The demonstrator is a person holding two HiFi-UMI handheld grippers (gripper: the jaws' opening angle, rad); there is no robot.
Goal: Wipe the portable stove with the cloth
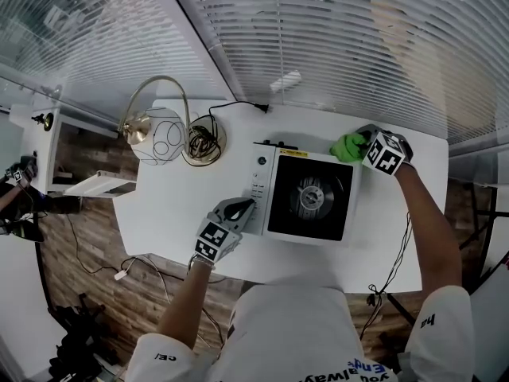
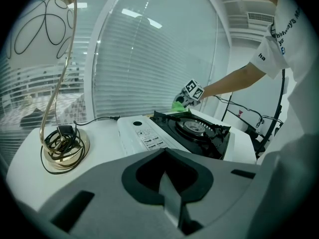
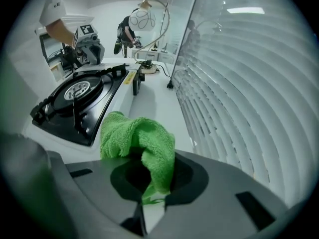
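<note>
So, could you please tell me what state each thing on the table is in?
Green microfibre cloth: bunched, pinched between jaws.
Right gripper: shut on that cloth.
Left gripper: shut, empty, beside the stove's control panel.
White portable stove with black top: flat on the table, burner bare.
White globe lamp: standing, cord coiled on its base.

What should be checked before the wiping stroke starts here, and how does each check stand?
1. Cloth held: ok, the right gripper is shut on it.
2. Cloth touching the stove: cannot tell; it sits at the stove's far right corner.
3. Burner bare: ok, nothing stands on it.
4. Left gripper steadying the stove: cannot tell; jaws together, empty, by the control-panel edge.
5. Cable coil apart from the stove: ok.
</note>
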